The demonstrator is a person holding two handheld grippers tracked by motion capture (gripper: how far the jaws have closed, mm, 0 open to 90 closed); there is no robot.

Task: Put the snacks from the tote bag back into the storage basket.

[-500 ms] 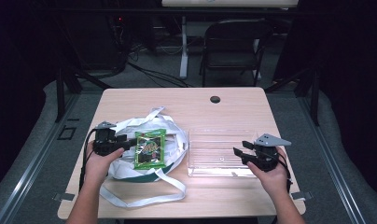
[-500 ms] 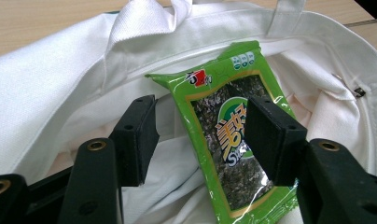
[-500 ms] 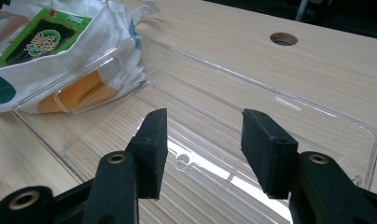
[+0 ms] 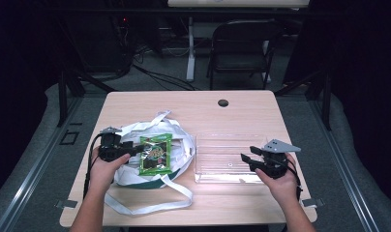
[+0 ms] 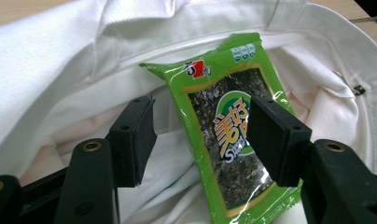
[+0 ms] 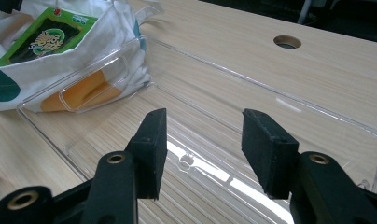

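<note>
2 black grippers: glossy green packet [image 5: 228, 135], clear rectangular tray [image 4: 222, 145].

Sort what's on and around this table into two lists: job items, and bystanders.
Job items: green seaweed snack packet; white cloth bag; clear plastic tray; left hand-held gripper; right hand-held gripper.

Bystanders: folding chair; floor cables.
</note>
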